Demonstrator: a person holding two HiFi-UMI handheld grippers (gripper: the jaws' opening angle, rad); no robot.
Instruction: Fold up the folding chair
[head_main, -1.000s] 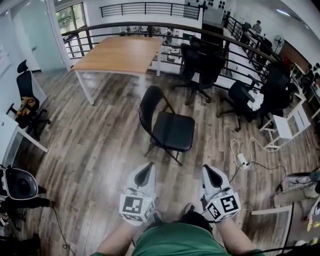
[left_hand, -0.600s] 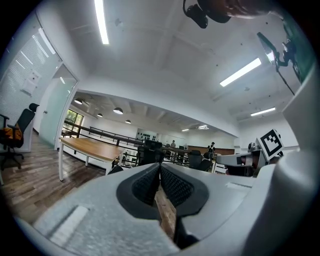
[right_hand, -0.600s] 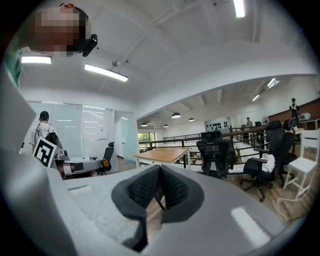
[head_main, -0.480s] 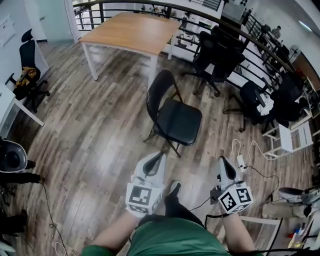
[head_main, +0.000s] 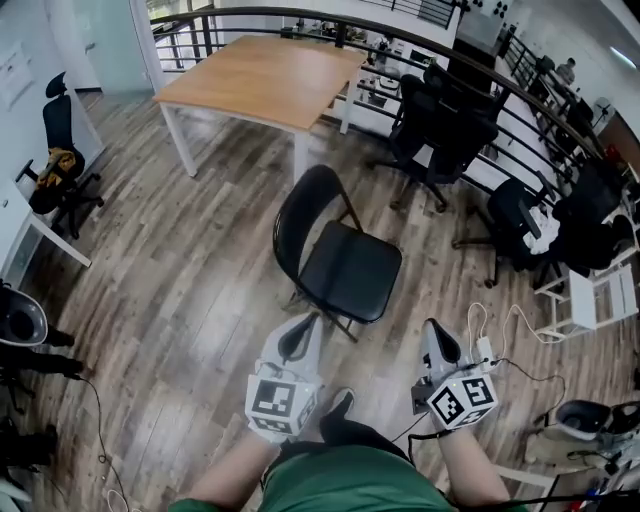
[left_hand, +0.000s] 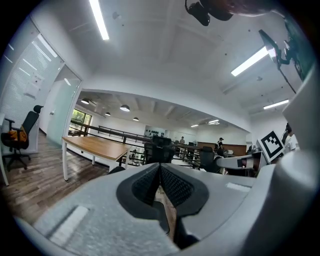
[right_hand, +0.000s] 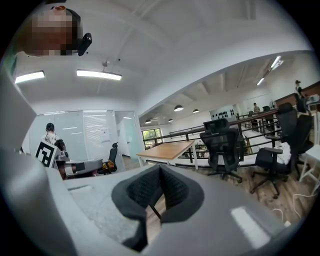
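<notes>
A black folding chair (head_main: 345, 268) stands unfolded on the wood floor in the middle of the head view, its rounded backrest (head_main: 298, 215) to the left of the seat. My left gripper (head_main: 303, 328) hovers just short of the seat's near edge, jaws shut and empty. My right gripper (head_main: 434, 331) is held to the right of the seat, apart from it, also shut and empty. In the left gripper view the black pads (left_hand: 172, 187) meet with nothing between them. The right gripper view shows the same, its pads (right_hand: 175, 192) closed together.
A wooden table (head_main: 265, 80) with white legs stands beyond the chair. Black office chairs (head_main: 445, 130) crowd the back right by a dark railing (head_main: 300, 17). A power strip and cable (head_main: 487, 350) lie on the floor right of my right gripper. Another office chair (head_main: 60, 165) stands far left.
The person has stepped forward, and both grippers have come closer to the folding chair and a little lower. The jaws stay shut. The chair itself has not moved.
</notes>
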